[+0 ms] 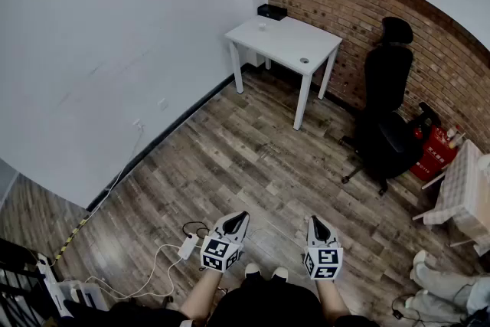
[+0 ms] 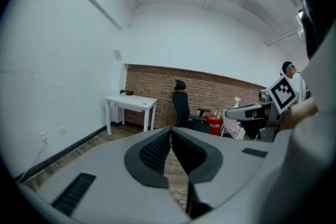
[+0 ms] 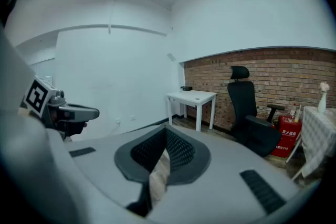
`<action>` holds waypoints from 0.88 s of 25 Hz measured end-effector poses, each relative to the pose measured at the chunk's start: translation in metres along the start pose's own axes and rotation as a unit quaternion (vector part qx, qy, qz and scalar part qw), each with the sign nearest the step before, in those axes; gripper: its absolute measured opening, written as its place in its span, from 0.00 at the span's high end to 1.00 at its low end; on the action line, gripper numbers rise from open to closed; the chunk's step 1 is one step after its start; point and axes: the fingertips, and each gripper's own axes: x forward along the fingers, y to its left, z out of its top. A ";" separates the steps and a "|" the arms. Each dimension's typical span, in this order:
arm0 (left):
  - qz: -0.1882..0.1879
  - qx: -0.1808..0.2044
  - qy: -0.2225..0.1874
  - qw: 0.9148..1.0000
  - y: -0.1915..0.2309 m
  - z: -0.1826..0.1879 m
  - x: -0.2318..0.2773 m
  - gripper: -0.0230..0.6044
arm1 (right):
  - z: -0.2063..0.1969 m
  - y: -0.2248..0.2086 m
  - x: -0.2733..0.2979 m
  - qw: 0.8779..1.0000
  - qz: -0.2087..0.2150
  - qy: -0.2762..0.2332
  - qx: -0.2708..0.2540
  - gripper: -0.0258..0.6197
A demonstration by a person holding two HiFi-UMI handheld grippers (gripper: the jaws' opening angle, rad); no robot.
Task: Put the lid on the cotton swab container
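Observation:
A white table [image 1: 285,42] stands far off by the brick wall. Two small things lie on it, a pale one [image 1: 262,26] near its back and a round one [image 1: 305,60] near its front edge; both are too small to identify. My left gripper [image 1: 240,217] and right gripper [image 1: 314,221] hover side by side over the wooden floor, far short of the table. The left gripper [image 2: 170,131] has its jaws closed together with nothing in them. So does the right gripper [image 3: 166,131]. The table [image 2: 131,102] also shows ahead of the left jaws.
A black office chair [image 1: 387,115] stands right of the table, with a red object [image 1: 433,152] beside it. A black box [image 1: 272,11] sits at the table's back. A white power strip with cables [image 1: 187,246] lies on the floor by my left gripper. A cloth-covered stand [image 1: 465,191] is at the right.

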 end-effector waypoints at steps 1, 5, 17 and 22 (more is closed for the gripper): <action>0.000 -0.001 -0.004 1.000 -0.008 -0.001 0.000 0.92 | 0.001 -0.004 -0.006 1.000 0.000 -0.002 -0.003 0.93; -0.001 -0.001 -0.012 1.000 -0.035 -0.003 0.003 0.92 | 0.006 -0.017 -0.025 1.000 -0.002 -0.018 -0.016 0.93; 0.004 0.016 -0.011 1.000 -0.063 0.003 0.020 0.92 | -0.006 -0.072 -0.046 0.999 0.013 -0.035 -0.005 0.92; 0.020 0.011 -0.002 1.000 -0.056 -0.004 0.024 0.92 | -0.019 -0.079 -0.036 0.999 0.032 -0.023 0.003 0.92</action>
